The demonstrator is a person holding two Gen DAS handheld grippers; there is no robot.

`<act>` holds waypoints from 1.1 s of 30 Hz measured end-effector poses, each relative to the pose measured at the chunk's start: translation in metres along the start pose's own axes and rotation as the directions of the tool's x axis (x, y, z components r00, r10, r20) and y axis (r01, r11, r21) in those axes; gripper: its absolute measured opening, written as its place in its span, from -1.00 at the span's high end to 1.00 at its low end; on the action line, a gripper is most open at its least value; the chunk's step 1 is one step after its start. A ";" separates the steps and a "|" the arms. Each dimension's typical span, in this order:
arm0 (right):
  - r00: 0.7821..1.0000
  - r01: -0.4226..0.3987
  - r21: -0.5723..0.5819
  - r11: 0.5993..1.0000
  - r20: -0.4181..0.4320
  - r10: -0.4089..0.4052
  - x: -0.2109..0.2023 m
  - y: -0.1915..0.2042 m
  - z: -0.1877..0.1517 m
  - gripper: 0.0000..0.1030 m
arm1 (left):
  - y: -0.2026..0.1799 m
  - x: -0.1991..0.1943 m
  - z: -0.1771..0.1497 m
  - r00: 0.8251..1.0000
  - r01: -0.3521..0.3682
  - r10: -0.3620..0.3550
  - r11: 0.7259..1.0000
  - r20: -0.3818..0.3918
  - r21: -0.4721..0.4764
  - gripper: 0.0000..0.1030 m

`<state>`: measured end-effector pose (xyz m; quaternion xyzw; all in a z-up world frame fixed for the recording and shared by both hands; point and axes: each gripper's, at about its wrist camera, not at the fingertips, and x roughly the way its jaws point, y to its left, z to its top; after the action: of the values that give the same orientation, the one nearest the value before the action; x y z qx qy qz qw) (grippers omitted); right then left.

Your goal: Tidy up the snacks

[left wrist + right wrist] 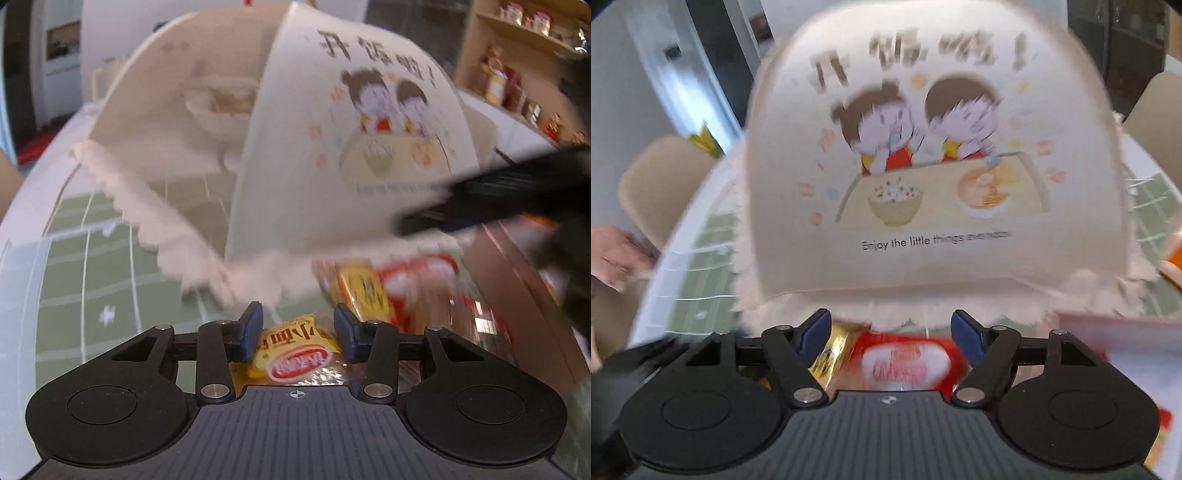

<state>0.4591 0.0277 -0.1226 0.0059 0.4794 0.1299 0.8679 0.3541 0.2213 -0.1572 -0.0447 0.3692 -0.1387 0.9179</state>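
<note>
Round white desk point(22, 229) under green grid-pattern cloth point(66, 280); wooden shelf of jars point(517, 74) behind. Cream dome-shaped mesh food cover with cartoon print point(923, 221) tilted up, lace rim blurred. Left tongs point(298, 332) parted around yellow snack packet point(295, 350), contact unclear, long axis unreadable. Right tongs point(891, 338) released over blurred red-white snack bag point(905, 363).

Red snack packet point(905, 363) motion-blurred, its lettering unreadable, partly behind cover's lace fringe point(960, 306).
</note>
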 end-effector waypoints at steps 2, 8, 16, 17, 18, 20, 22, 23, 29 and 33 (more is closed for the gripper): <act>0.998 0.025 -0.033 0.999 -0.065 -0.027 0.023 0.006 -0.002 0.08 | -0.002 -0.010 -0.010 1.000 0.007 -0.007 1.000 -0.007 0.000 0.08; 0.990 -0.069 -0.036 0.997 -0.122 0.064 -0.004 0.016 -0.052 0.20 | 0.011 -0.044 -0.026 0.998 0.041 -0.031 0.985 0.062 -0.166 0.16; 0.971 -0.194 -0.113 0.975 -0.163 0.174 -0.069 0.023 -0.144 0.20 | -0.034 -0.024 0.015 0.999 0.028 -0.028 0.999 0.017 -0.035 0.16; 0.972 -0.191 -0.128 0.973 -0.160 0.170 -0.081 0.025 -0.151 0.20 | -0.043 -0.010 0.022 1.000 0.006 -0.006 1.000 -0.013 -0.001 0.16; 0.974 -0.187 -0.142 0.972 -0.156 0.165 -0.090 0.024 -0.156 0.20 | -0.051 0.005 0.027 0.999 -0.016 0.017 0.999 -0.047 0.036 0.16; 0.979 -0.177 -0.177 0.968 -0.132 0.155 -0.110 0.022 -0.166 0.15 | -0.063 0.032 0.031 0.989 -0.055 0.067 0.994 -0.129 0.095 0.12; 0.984 -0.164 -0.210 0.964 -0.096 0.147 -0.128 0.018 -0.176 -0.03 | -0.065 0.046 0.029 0.979 -0.100 0.114 0.991 -0.167 0.093 0.06; 0.988 -0.150 -0.223 0.963 -0.077 0.136 -0.136 0.014 -0.182 -0.13 | -0.064 0.048 0.028 0.980 -0.109 0.119 0.991 -0.159 0.072 0.10; 0.994 -0.105 -0.205 0.973 -0.034 0.100 -0.158 -0.023 -0.201 -0.16 | -0.072 0.004 0.010 0.990 -0.008 -0.002 0.998 -0.143 -0.064 0.23; 0.994 -0.113 -0.106 0.988 -0.006 0.113 -0.154 -0.049 -0.196 -0.17 | -0.090 -0.066 -0.026 0.993 0.054 -0.068 0.988 -0.095 -0.147 0.23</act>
<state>0.2284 -0.0775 -0.1077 -0.0129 0.4709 0.2042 0.8581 0.2707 0.1545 -0.1158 -0.1152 0.4218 -0.1419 0.8881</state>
